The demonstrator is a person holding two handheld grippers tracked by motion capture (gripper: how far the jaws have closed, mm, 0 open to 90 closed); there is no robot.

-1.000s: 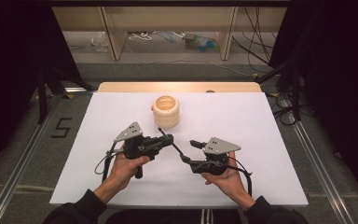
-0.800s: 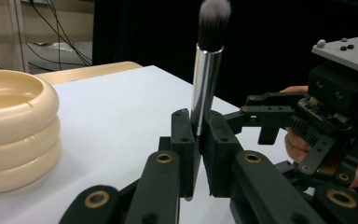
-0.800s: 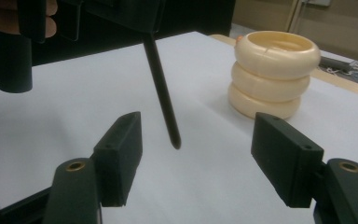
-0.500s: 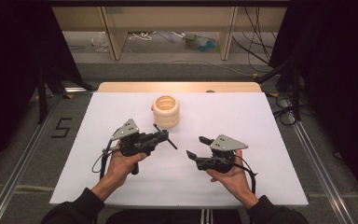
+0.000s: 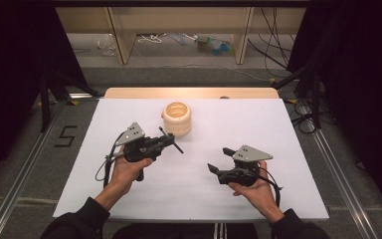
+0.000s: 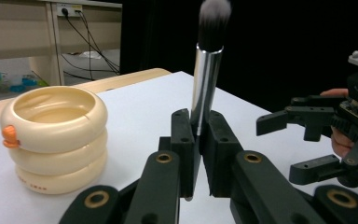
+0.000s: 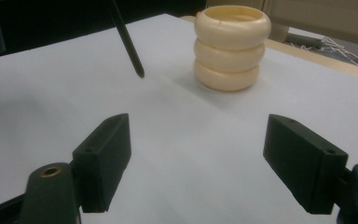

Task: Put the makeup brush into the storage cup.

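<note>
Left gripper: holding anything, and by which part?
Yes: the left gripper is shut on a makeup brush, gripped low on its silver ferrule, bristles pointing up. The right gripper is open and holds nothing.

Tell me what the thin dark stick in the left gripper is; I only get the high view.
Observer: It is a makeup brush. The left gripper view shows a silver stem and a dark, pale-tipped bristle head, with the left gripper shut on the stem.
Operator: Anything on the cream holder that I miss from above?
Observer: The cream holder, made of three stacked rings, carries a small orange piece on its side at the top ring.
Operator: And the right gripper?
Observer: In the right gripper view the right gripper is open, its jaws have just been opening, and only bare table shows between them.
</note>
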